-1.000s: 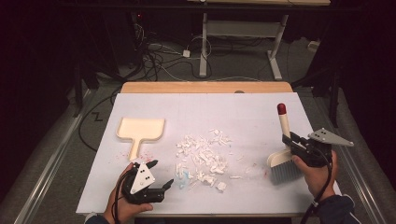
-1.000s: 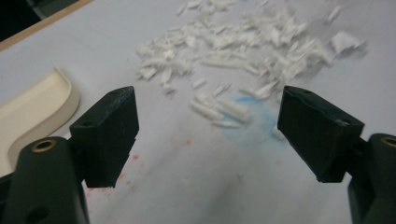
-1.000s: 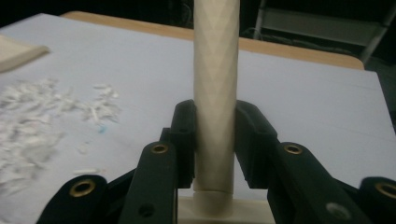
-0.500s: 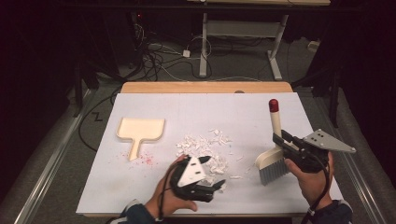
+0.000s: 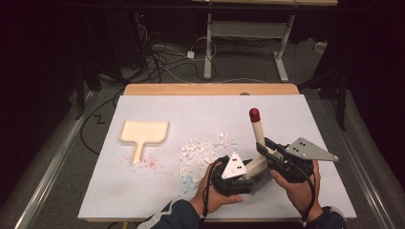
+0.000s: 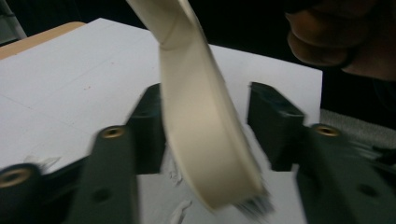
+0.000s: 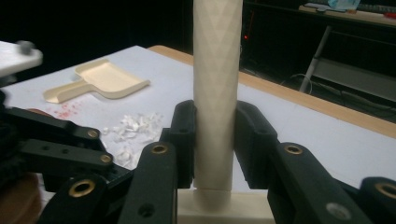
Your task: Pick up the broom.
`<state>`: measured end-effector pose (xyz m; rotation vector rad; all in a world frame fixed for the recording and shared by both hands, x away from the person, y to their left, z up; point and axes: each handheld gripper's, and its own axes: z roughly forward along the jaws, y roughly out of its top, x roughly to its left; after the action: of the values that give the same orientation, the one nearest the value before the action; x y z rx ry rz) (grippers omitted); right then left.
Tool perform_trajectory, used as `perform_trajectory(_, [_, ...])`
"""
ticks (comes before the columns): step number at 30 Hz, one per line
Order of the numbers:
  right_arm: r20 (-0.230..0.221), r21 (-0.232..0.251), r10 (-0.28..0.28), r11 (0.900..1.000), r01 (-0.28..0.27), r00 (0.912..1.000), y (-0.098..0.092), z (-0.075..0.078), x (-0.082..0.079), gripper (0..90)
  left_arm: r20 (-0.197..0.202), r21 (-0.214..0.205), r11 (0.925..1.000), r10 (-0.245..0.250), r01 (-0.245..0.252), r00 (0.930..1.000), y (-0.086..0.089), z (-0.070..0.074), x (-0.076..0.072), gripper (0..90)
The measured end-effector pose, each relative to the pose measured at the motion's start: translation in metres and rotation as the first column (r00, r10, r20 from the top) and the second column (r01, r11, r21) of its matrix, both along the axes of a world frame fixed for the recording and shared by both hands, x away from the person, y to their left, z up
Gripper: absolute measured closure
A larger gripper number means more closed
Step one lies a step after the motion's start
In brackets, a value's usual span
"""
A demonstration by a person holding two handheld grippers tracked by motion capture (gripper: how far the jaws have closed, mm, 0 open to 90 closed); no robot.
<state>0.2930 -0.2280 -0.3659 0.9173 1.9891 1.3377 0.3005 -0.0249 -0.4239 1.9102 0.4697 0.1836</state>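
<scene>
A brush with a cream handle (image 5: 258, 134) and a red tip stands tilted over the table's front right. My right gripper (image 5: 268, 149) is shut on the handle (image 7: 217, 70) just above the brush head, with a pad on each side (image 7: 217, 130). My left gripper (image 5: 250, 180) has come in beside it. Its jaws have just been closing around the cream brush head (image 6: 205, 140). The left pad lies against the head, while a gap shows at the right pad (image 6: 273, 121). White scraps (image 5: 205, 148) lie in a loose heap left of the brush. A cream dustpan (image 5: 143, 132) lies further left.
A white sheet (image 5: 191, 109) covers the table, with a wooden edge at the back. A faint red stain (image 5: 150, 163) marks the sheet by the dustpan's handle. Cables and desk legs lie on the dark floor beyond.
My left hand has swept right from the dustpan's handle to the brush head, and its jaws have narrowed. My right hand has carried the brush left and up, tilting it.
</scene>
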Motion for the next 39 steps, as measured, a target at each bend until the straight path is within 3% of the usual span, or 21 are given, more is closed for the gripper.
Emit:
perform_trajectory(5, [0.015,0.008,0.027,0.9996,-0.027,0.9995,0.0,0.003,-0.008,70.8,-0.027,0.0,1.0,-0.006,0.006,0.9996,0.011,0.0,0.005,61.9])
perform_trajectory(7, [0.015,0.016,0.069,0.9975,-0.069,0.9975,-0.002,0.004,-0.009,70.1,-0.015,0.02,0.9986,-0.049,0.049,0.9987,0.021,0.005,0.006,62.9])
perform_trajectory(10, [0.03,0.009,0.166,0.9861,-0.166,0.9857,-0.008,0.007,-0.01,59.7,0.013,0.064,0.9949,-0.079,0.078,0.9968,0.032,0.01,0.004,65.2])
perform_trajectory(12, [0.014,-0.045,0.204,0.978,-0.203,0.9788,-0.01,0.008,-0.009,50.6,0.022,0.091,0.9904,-0.106,0.104,0.9941,0.039,0.013,0.002,65.2])
perform_trajectory(14, [0.001,-0.061,0.278,0.9588,-0.278,0.9605,-0.014,0.008,-0.008,47.7,0.036,0.108,0.9868,-0.125,0.12,0.9915,0.046,0.016,0.0,65.2])
perform_trajectory(15, [0.001,-0.061,0.278,0.9588,-0.278,0.9605,-0.014,0.008,-0.008,47.7,0.036,0.108,0.9868,-0.125,0.12,0.9915,0.046,0.016,0.0,65.2])
perform_trajectory(16, [-0.01,-0.114,0.32,0.9408,-0.319,0.9473,-0.015,0.006,-0.008,43.7,0.035,0.11,0.9846,-0.14,0.136,0.9895,0.052,0.019,-0.002,65.2])
perform_trajectory(17, [-0.036,-0.115,0.353,0.9278,-0.355,0.9348,-0.016,0.005,-0.007,43.0,0.035,0.11,0.9846,-0.14,0.136,0.9895,0.052,0.019,-0.002,65.2])
perform_trajectory(20, [-0.107,-0.155,0.421,0.8879,-0.433,0.9008,-0.014,-0.005,-0.001,39.8,0.04,0.123,0.9741,-0.196,0.189,0.9799,0.064,0.021,-0.006,65.2])
perform_trajectory(21, [-0.131,-0.16,0.446,0.8721,-0.463,0.8856,-0.013,-0.009,0.001,37.7,0.044,0.129,0.9712,-0.208,0.2,0.9772,0.066,0.02,-0.007,65.1])
perform_trajectory(22, [-0.131,-0.16,0.446,0.8721,-0.463,0.8856,-0.013,-0.009,0.001,37.7,0.044,0.129,0.9712,-0.208,0.2,0.9772,0.066,0.02,-0.007,65.2])
perform_trajectory(23, [-0.18,-0.179,0.482,0.8412,-0.51,0.8577,-0.008,-0.018,0.005,36.8,0.037,0.134,0.9678,-0.22,0.213,0.9748,0.067,0.018,-0.007,65.2])
perform_trajectory(27, [-0.289,-0.155,0.572,0.7635,-0.627,0.7679,0.003,-0.036,0.013,48.9,0.012,0.167,0.9447,-0.288,0.282,0.9576,0.063,0.011,-0.005,65.0])
perform_trajectory(28, [-0.289,-0.155,0.572,0.7635,-0.627,0.7679,0.003,-0.036,0.013,48.9,0.012,0.167,0.9447,-0.288,0.282,0.9576,0.063,0.011,-0.005,64.7])
perform_trajectory(29, [-0.307,-0.126,0.613,0.7325,-0.669,0.7282,0.005,-0.041,0.014,56.0,0.019,0.195,0.9372,-0.299,0.29,0.9542,0.061,0.01,-0.005,62.8])
perform_trajectory(32, [-0.328,-0.1,0.628,0.7196,-0.687,0.7054,0.004,-0.044,0.017,64.5,0.034,0.208,0.9452,-0.264,0.252,0.9639,0.061,0.004,0.002,53.2])
perform_trajectory(33, [-0.328,-0.096,0.62,0.729,-0.678,0.7131,0.005,-0.044,0.017,65.1,0.033,0.207,0.9448,-0.266,0.254,0.9634,0.062,0.003,0.004,51.8])
perform_trajectory(35, [-0.322,-0.089,0.629,0.7241,-0.684,0.7078,0.006,-0.044,0.019,66.9,0.046,0.213,0.9442,-0.267,0.252,0.9627,0.063,0.003,0.005,49.2])
perform_trajectory(36, [-0.306,-0.094,0.625,0.7309,-0.676,0.7181,0.006,-0.043,0.019,67.2,0.096,0.248,0.9471,-0.234,0.204,0.9676,0.065,0.003,0.004,46.4])
perform_trajectory(37, [-0.3,-0.093,0.614,0.7428,-0.663,0.7299,0.007,-0.042,0.017,67.4,0.107,0.262,0.9454,-0.229,0.194,0.9676,0.067,0.003,0.004,44.4])
perform_trajectory(39, [-0.28,-0.099,0.608,0.7518,-0.652,0.7432,0.007,-0.039,0.017,67.4,0.176,0.307,0.9459,-0.165,0.106,0.9703,0.073,0.003,0.001,40.2])
